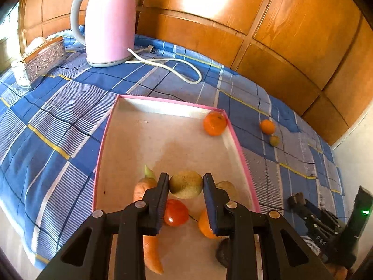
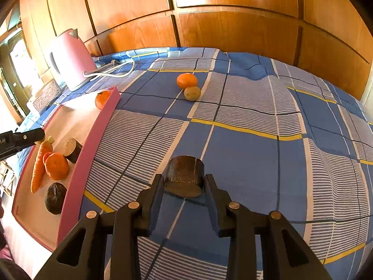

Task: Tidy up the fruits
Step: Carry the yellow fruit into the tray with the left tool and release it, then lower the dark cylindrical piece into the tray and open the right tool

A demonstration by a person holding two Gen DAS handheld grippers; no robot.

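Observation:
My left gripper [image 1: 186,180] is shut on a round brown-green fruit [image 1: 185,186], held over the near end of a pink-rimmed tray [image 1: 235,140]. Under it in the tray lie a carrot [image 1: 150,240], a tomato [image 1: 176,212], an orange [image 1: 205,227] and a dark lump [image 1: 222,254]. Another orange [image 1: 214,123] sits in the tray's far right corner. My right gripper [image 2: 184,182] is shut on a dark brown cut cylinder [image 2: 184,177], just above the blue checked cloth to the right of the tray [image 2: 93,140]. An orange [image 2: 186,81] and a small brown-green fruit [image 2: 192,93] lie together on the cloth farther back.
A pink kettle [image 1: 109,23] with a looping white cord [image 1: 177,70] stands behind the tray. An embossed silver box [image 1: 44,58] lies left of the kettle. Wooden panels [image 2: 233,28] close off the back. Bare checked cloth [image 2: 303,140] stretches to the right.

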